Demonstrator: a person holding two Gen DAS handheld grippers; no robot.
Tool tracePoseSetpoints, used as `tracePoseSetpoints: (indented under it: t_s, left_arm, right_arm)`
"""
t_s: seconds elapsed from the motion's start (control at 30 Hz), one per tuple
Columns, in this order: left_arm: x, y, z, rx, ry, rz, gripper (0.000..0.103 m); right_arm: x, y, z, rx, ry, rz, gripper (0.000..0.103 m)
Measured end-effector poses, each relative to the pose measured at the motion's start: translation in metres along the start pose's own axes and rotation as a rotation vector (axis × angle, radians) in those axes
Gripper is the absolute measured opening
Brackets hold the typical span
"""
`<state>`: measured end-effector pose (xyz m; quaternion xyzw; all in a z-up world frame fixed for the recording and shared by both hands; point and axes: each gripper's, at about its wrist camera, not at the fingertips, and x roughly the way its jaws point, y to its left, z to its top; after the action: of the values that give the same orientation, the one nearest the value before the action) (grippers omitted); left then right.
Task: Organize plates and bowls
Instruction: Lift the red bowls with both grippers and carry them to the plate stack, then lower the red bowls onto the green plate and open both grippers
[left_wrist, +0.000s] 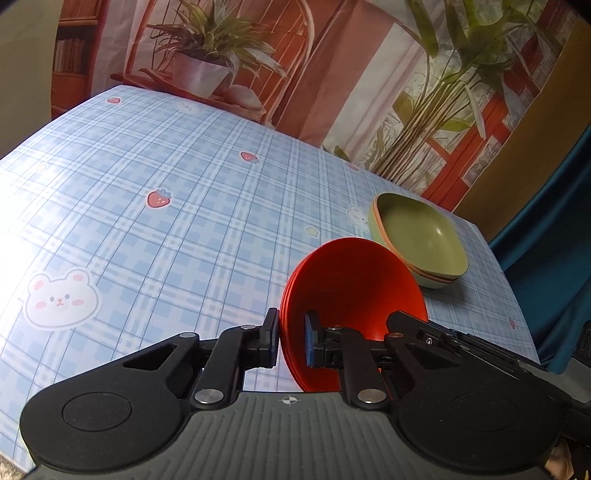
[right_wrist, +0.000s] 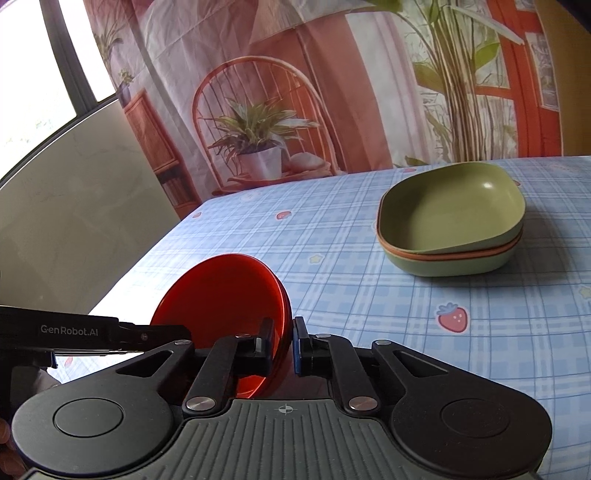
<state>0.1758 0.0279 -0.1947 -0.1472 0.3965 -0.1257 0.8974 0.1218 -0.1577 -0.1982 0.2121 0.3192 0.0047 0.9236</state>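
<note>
1. Left tongs (left_wrist: 291, 341) are clenched on one rim of the red bowls (left_wrist: 354, 295).
2. Right tongs (right_wrist: 284, 345) grasp the opposite rim (right_wrist: 221, 295).
3. Green bowl stack (right_wrist: 452, 221) rests on the worktop (right_wrist: 332, 258), at 2 o'clock.

Red plates (left_wrist: 351, 280), green bowls (right_wrist: 450, 218), blue-check cloth (left_wrist: 166, 184)

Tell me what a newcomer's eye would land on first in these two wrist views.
First, the stack of red bowls, tilted up off the table and pinched by its rim from both sides by the left gripper and the right gripper. Next, the stack of green bowls, with an orange rim showing between them, sitting beyond it on the blue checked tablecloth with its strawberries and bears.
</note>
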Motion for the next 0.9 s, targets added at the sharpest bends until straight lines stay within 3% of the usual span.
tracePoseSetpoints:
  t_s: [0.47, 0.73, 0.9]
  left_arm:
    - [0.036, -0.059, 0.054, 0.147, -0.049, -0.099, 0.012]
    - [0.067, -0.078, 0.076, 0.174, -0.031, -0.130, 0.012]
    - [0.091, -0.088, 0.089, 0.196, -0.003, -0.144, 0.012]
  right_arm:
    - [-0.016, -0.059, 0.057, 0.108, -0.151, -0.101, 0.007]
    - [-0.017, -0.083, 0.090, 0.069, -0.210, -0.152, 0.007]
    - [-0.010, -0.095, 0.101, 0.030, -0.201, -0.204, 0.007]
